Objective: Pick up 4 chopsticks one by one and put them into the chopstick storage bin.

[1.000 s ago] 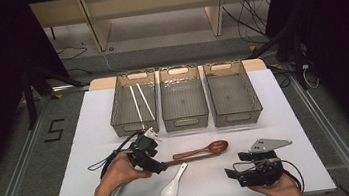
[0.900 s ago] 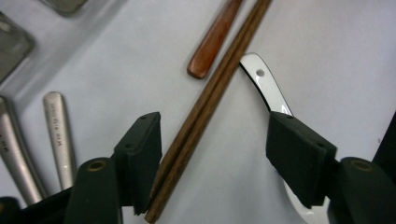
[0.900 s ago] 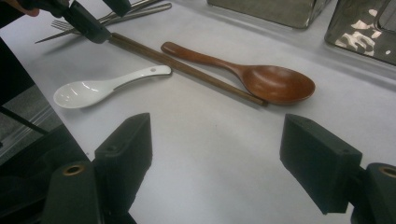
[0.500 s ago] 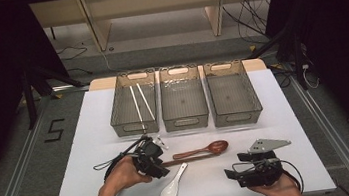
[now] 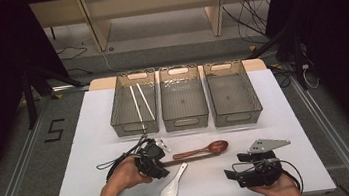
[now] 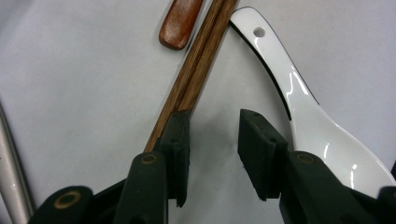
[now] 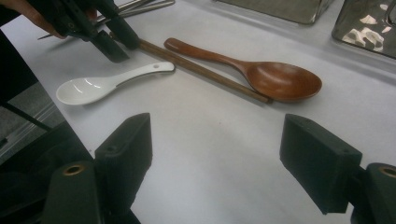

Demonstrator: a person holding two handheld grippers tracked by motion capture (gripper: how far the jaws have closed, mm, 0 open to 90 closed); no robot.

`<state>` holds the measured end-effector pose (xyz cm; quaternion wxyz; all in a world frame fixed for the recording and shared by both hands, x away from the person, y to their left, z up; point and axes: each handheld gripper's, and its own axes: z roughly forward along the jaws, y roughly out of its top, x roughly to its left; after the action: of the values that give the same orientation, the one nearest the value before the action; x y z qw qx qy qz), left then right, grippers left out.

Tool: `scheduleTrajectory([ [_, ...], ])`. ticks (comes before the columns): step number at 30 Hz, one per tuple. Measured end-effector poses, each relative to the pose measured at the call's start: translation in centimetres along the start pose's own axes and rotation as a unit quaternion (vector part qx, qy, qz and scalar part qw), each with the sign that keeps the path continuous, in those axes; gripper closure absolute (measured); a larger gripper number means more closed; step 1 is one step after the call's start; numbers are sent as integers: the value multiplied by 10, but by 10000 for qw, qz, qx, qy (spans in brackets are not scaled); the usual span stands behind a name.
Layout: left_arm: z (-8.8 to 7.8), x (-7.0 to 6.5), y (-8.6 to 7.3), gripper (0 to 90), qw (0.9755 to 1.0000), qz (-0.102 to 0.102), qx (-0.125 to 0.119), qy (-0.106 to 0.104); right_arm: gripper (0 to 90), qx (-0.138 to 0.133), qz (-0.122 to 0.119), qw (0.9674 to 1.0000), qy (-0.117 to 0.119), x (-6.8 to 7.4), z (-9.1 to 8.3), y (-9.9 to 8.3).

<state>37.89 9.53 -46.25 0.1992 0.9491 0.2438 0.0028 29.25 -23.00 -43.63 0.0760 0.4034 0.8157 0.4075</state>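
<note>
Left hand-held gripper closing; chopsticks beside white spoon, wooden spoon.

The white table carries three bins, spoons and chopsticks.

table: white top, wooden edge at far side | floor: grey, white "5" mark, metal rails, loose cables | behind: pale wooden shelving | sides: dark

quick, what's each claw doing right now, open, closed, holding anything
Left claw: partly open, has just been closing; brown chopsticks beside one pad, nothing gripped.
Right claw: wide open, holding nothing.
</note>
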Motion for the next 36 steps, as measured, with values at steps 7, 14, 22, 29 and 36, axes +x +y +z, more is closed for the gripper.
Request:
scheduleTrajectory([
  [7,-5,-1,3,611,9997,72,-129,181,262,17,-7,10000,5,1,2,0],
  [14,-3,0,4,601,9995,155,-74,248,263,44,-11,10000,32,1,2,0],
  [22,-2,-2,4,640,9994,287,-16,209,264,11,-11,10000,22,1,1,0],
  [29,4,-5,6,621,9984,485,78,281,265,16,8,10000,45,0,1,0],
  [36,-2,-4,7,599,9977,509,3,455,265,56,-3,10000,63,0,2,0],
])
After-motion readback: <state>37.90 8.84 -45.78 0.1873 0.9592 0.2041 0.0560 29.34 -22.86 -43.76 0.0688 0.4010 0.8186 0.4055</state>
